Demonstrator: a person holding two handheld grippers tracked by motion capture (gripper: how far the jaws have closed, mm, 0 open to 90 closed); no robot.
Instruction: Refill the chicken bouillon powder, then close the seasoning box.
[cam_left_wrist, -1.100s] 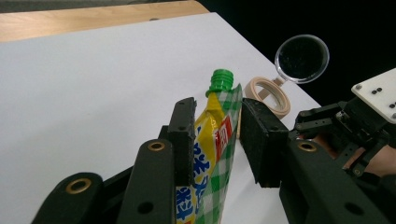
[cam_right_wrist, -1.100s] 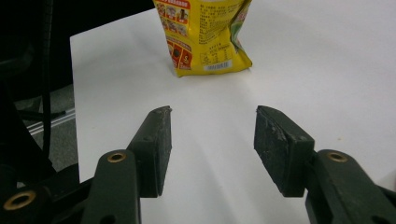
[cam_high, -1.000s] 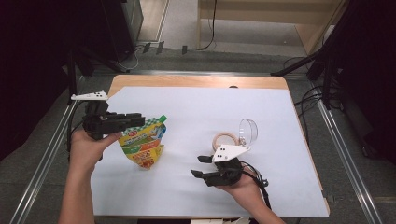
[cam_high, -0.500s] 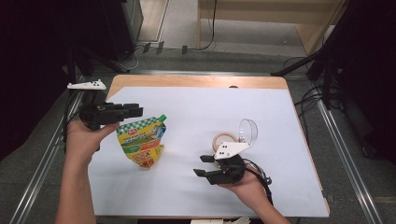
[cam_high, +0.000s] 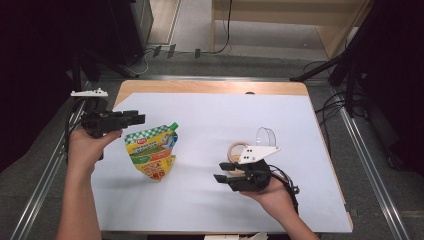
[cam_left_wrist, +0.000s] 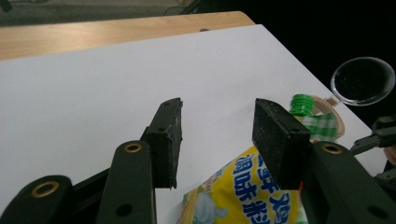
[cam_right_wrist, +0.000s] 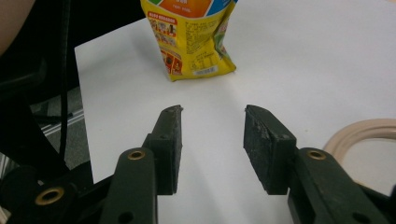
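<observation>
Jaws of both grippers stand spread, empty, around the snack pouch (cam_high: 151, 152) lying on the tabletop (cam_high: 210, 120).
Left gripper (cam_high: 135, 119), just opening, hovers beside its spout; right gripper (cam_high: 220, 171), just narrowing, faces it from well apart. Likely next: approach and pinch.

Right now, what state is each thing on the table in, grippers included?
Snack pouch: lying flat on the white sheet, green cap on, held by neither gripper.
Left gripper: open, nothing between its jaws, which have just been opening.
Right gripper: open, empty, jaws have just been closing.
Wooden ring: flat on the sheet, ungripped.
</observation>
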